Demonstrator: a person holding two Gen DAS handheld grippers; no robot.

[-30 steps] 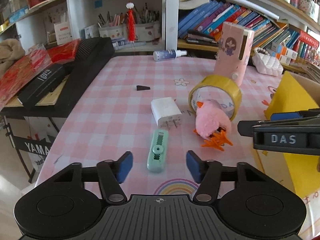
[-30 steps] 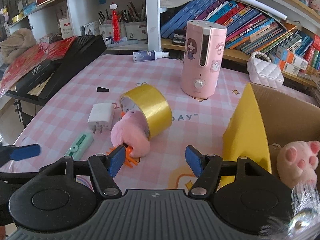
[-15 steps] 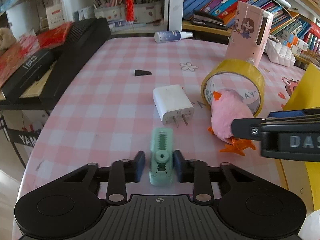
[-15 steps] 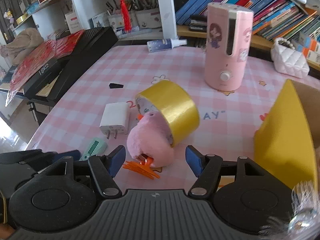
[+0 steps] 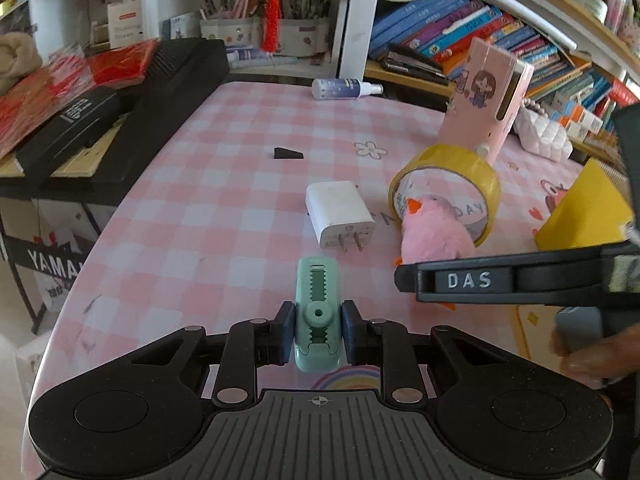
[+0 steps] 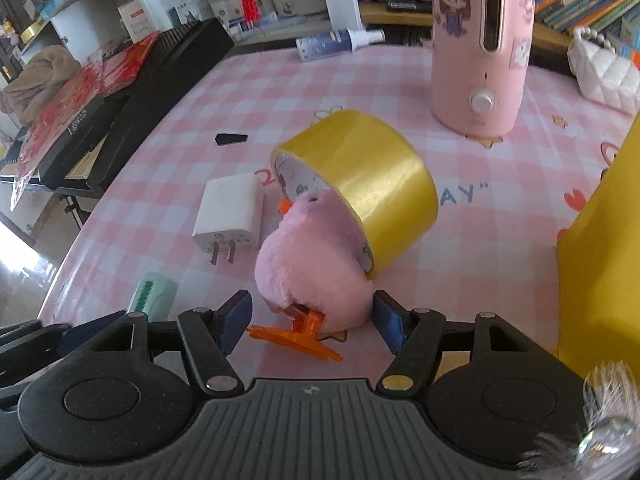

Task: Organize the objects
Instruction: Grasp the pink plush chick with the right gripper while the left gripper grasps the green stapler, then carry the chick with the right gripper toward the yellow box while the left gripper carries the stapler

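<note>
My left gripper [image 5: 318,330] is shut on a mint green correction tape [image 5: 318,312], near the table's front edge; its tip also shows in the right wrist view [image 6: 154,294]. My right gripper [image 6: 312,318] is open, its fingers on either side of a pink plush chick [image 6: 316,264] with orange feet, which leans against a yellow tape roll [image 6: 360,184]. The chick [image 5: 434,236], the roll [image 5: 446,188] and a white charger [image 5: 339,214] lie ahead in the left wrist view, where the right gripper's finger [image 5: 500,280] crosses at the right.
A pink humidifier [image 6: 480,44] stands behind the roll. A yellow-flapped cardboard box [image 6: 600,240] is at the right. A spray bottle [image 5: 344,89] and a small black piece [image 5: 287,154] lie farther back. A black keyboard [image 5: 132,104] borders the table's left side. Bookshelves stand behind.
My left gripper closed on the green correction tape. My right gripper moved forward until its open fingers flank the pink chick.
</note>
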